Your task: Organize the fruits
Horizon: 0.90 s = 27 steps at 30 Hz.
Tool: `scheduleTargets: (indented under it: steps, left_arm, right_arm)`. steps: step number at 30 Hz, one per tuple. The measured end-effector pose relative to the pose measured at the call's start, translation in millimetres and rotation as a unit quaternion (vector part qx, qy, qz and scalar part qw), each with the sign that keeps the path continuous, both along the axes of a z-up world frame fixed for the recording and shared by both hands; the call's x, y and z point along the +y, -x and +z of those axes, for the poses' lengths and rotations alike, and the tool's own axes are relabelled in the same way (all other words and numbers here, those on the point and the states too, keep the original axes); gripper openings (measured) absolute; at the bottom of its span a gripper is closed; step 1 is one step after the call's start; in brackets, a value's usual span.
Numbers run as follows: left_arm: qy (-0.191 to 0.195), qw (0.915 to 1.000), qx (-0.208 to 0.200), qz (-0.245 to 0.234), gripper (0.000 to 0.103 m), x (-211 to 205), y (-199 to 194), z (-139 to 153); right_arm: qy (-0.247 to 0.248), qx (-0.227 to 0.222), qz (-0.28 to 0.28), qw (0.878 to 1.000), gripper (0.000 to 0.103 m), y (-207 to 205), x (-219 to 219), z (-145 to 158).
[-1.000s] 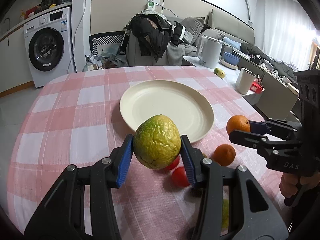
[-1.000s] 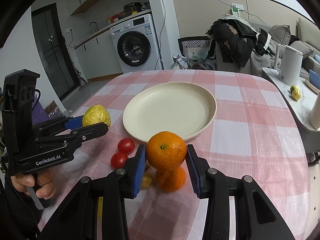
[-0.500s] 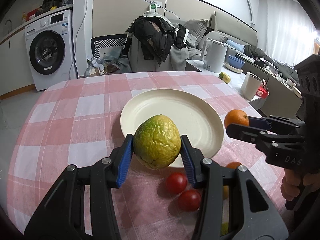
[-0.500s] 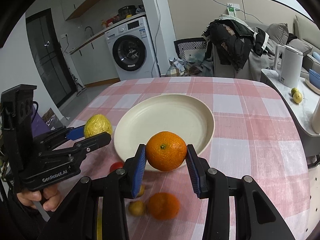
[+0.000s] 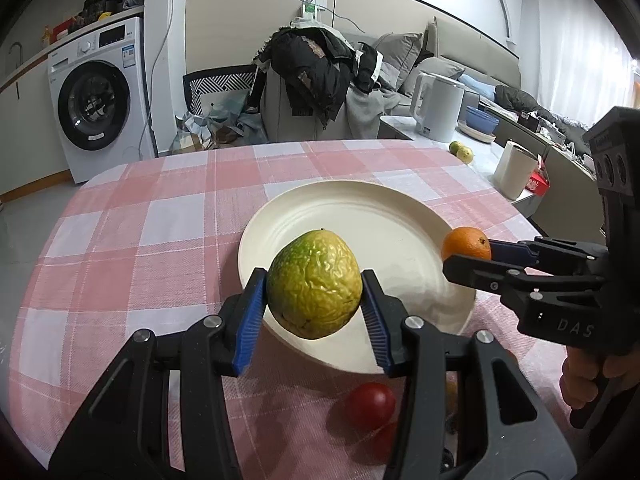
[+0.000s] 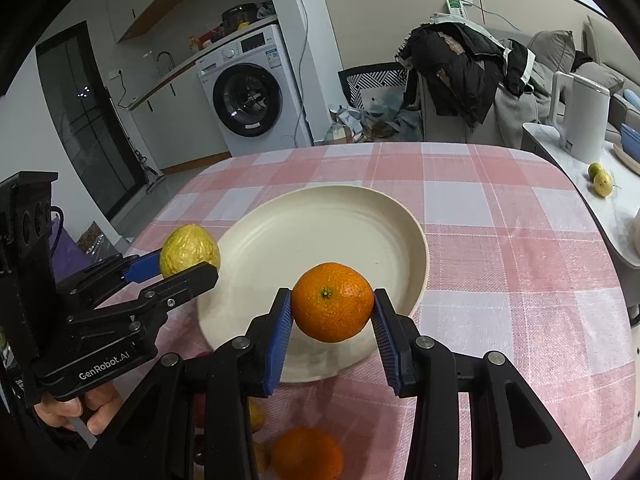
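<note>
The left gripper is clamping its blue pads on a wrinkled yellow-green fruit, holding it in the air over the near left rim of the cream plate; the plate is sitting on the pink checked tablecloth with nothing lying in it; just below the plate's near edge a red tomato is resting on the cloth, a second red one beside it showing only in part behind the gripper's arm; over on the right, the right gripper is squeezing an orange between its own blue pads, the fruit hanging above the plate's near rim with its green stem end facing the camera; from the left wrist view that orange is showing at the plate's right edge; lower down in the right wrist view, another orange is lying on the cloth under the gripper; far right, two small yellow-green fruits are sitting on a side counter beside a white kettle.
</note>
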State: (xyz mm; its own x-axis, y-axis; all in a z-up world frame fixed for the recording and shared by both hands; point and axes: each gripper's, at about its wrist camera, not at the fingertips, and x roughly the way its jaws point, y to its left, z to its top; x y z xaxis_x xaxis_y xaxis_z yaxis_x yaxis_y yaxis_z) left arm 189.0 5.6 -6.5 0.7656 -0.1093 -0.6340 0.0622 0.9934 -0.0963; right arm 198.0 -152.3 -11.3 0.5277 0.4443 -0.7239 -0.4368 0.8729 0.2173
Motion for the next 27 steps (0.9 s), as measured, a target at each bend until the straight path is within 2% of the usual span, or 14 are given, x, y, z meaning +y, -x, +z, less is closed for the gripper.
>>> scheduleTargets:
  steps: [12, 18, 19, 22, 24, 25, 26, 27]
  left_arm:
    - [-0.003, 0.9997, 0.026, 0.003, 0.044, 1.9, -22.1, -24.0]
    - [-0.002, 0.9997, 0.025, 0.004, 0.044, 2.8, -19.5, -20.6]
    - [-0.002, 0.9997, 0.023, 0.004, 0.046, 3.3, -16.8, -18.1]
    - [-0.001, 0.9998, 0.015, 0.010, 0.060, 5.6, -5.1, -10.3]
    - [0.001, 0.9998, 0.008, 0.020, 0.072, 8.7, 7.4, -5.5]
    - [0.004, 0.9997, 0.004, 0.024, 0.080, 10.5, 14.4, -3.5]
    - [0.007, 0.9997, 0.001, 0.024, 0.082, 11.9, 22.9, -0.5]
    - [0.007, 0.9997, -0.001, 0.023, 0.082, 11.7, 30.6, 2.1]
  right_arm:
    - [0.021, 0.022, 0.001, 1.000, 0.041, -14.4, 6.8, -18.9]
    - [0.033, 0.013, -0.001, 0.999, 0.042, -12.9, 11.0, -16.3]
    - [0.032, 0.011, -0.002, 0.999, 0.048, -11.7, 10.4, -13.9]
    - [0.033, -0.007, -0.009, 0.999, 0.052, -4.5, 5.7, -3.1]
    - [0.035, -0.014, -0.016, 0.999, 0.064, 2.7, 1.2, 3.6]
    - [0.030, -0.013, -0.016, 0.999, 0.081, 7.8, -2.5, 6.7]
    - [0.024, -0.010, -0.012, 1.000, 0.096, 12.0, -5.3, 8.1]
    - [0.018, -0.011, -0.009, 1.000, 0.099, 17.0, -7.6, 9.6]
